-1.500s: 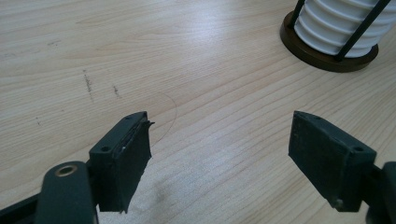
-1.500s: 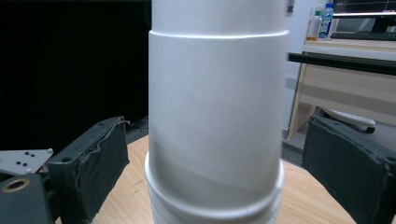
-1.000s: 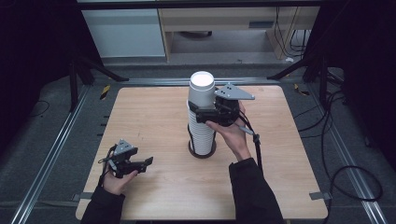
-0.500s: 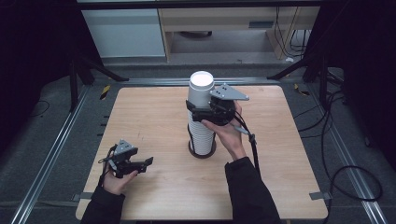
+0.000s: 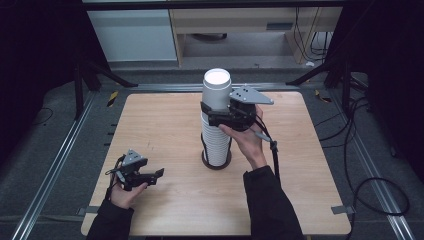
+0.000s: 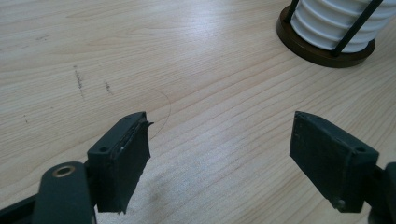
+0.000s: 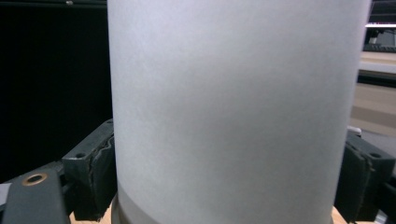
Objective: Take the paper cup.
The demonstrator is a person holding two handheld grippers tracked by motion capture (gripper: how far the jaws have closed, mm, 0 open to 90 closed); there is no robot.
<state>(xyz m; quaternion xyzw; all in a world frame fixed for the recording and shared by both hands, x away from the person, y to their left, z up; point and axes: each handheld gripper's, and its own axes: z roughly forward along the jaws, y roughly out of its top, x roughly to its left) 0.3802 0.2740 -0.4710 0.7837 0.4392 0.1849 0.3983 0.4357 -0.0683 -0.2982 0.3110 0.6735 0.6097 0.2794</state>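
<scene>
Little has shifted since the earlier frames: the right gripper (image 5: 216, 111) has kept its place at the top of the cup stack (image 5: 216, 142), and the left gripper (image 5: 150, 176) has stayed low over the near left of the tabletop (image 5: 165, 120), its jaws having just been opening a little with nothing between them.

In the left gripper view that gripper (image 6: 219, 144) stands spread over bare wood, and the dark round base (image 6: 322, 46) under the stack lies far off to the right.

The stack of white cups stands upright on its base near the middle of the tabletop, with thin black rods rising along its sides. The top cup (image 5: 217, 89) sits highest, its open mouth up.

The right gripper (image 7: 229, 177) is pinching this top cup: in the right gripper view one black pad (image 7: 95, 175) lies against the left side of the white wall (image 7: 229, 102) and the other against the right side.
</scene>
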